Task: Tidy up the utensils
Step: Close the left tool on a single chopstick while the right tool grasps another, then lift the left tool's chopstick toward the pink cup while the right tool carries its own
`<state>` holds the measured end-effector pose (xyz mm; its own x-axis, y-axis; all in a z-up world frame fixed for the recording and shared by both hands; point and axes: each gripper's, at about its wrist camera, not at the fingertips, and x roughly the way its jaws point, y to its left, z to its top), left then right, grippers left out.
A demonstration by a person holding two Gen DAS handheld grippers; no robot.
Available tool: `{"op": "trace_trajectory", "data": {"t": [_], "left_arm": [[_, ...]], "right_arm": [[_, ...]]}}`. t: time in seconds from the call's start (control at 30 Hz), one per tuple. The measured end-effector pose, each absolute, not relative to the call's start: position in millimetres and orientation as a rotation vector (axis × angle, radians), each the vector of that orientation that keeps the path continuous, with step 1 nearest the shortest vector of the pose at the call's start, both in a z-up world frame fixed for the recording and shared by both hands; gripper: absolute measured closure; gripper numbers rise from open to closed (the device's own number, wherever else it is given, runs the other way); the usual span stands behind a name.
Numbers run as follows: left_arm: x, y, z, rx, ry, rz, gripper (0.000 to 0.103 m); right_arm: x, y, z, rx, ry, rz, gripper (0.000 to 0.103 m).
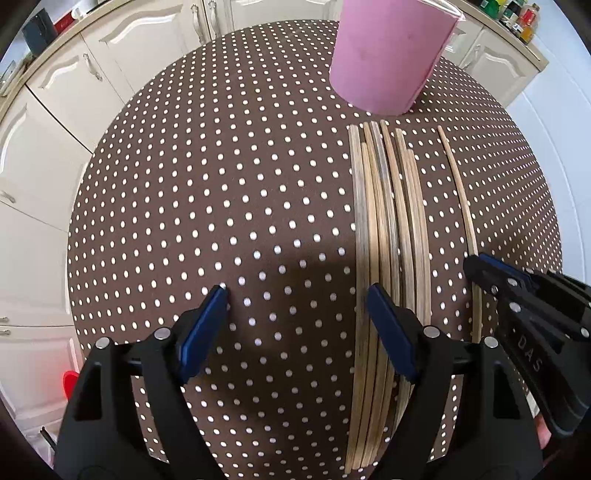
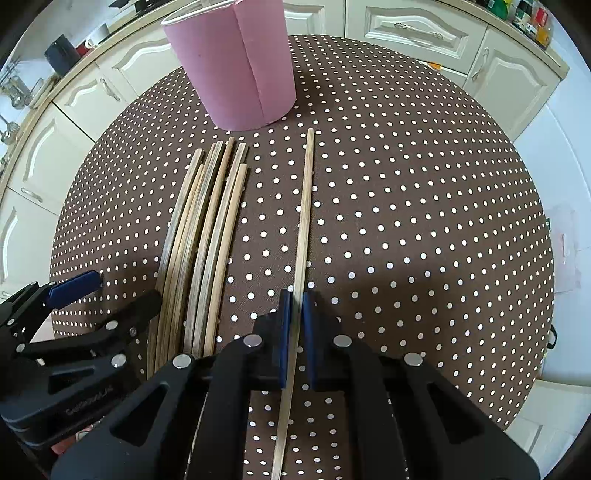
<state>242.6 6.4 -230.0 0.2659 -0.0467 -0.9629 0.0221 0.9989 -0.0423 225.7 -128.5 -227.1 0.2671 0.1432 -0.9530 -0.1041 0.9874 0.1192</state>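
The pink cup (image 2: 236, 70) interior is hidden. Nearer than it, one chopstick (image 2: 303, 221) is clamped by the right claw (image 2: 296, 325); the left claw (image 1: 295, 325) is released over the chopstick bundle (image 1: 380, 229).

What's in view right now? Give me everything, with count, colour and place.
pink holder: one, pink, upright at the far side of the table, just beyond the sticks' far tips.
bundle of sticks: about seven, pale to greyish wood, lying side by side, left of the single stick.
single stick: one, pale wood, lying apart on the right.
tablecloth: one, brown with white dots, covering the table.
cabinets: cream doors behind the table.
left gripper: black with blue pads, open, one pad over the bundle's near end.
right gripper: black with blue pads, shut on the single stick.
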Motion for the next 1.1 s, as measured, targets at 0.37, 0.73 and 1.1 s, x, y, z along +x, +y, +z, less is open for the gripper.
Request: {"op": "trace_trajectory", "data": {"t": [0.37, 0.73, 1.1], "left_arm": [[295, -10, -237, 0.051, 1.383, -0.001, 0.023], [299, -13, -236, 0.015, 1.383, -0.005, 0.047], [278, -33, -232, 0.049, 1.303, -0.061, 0.096]], "right_arm": [[228, -130, -232, -0.026, 1.298, 0.143, 0.096], [247, -122, -237, -0.057, 1.272, 0.112, 0.091], [246, -148, -241, 0.070, 1.265, 0.148, 0.099]]}}
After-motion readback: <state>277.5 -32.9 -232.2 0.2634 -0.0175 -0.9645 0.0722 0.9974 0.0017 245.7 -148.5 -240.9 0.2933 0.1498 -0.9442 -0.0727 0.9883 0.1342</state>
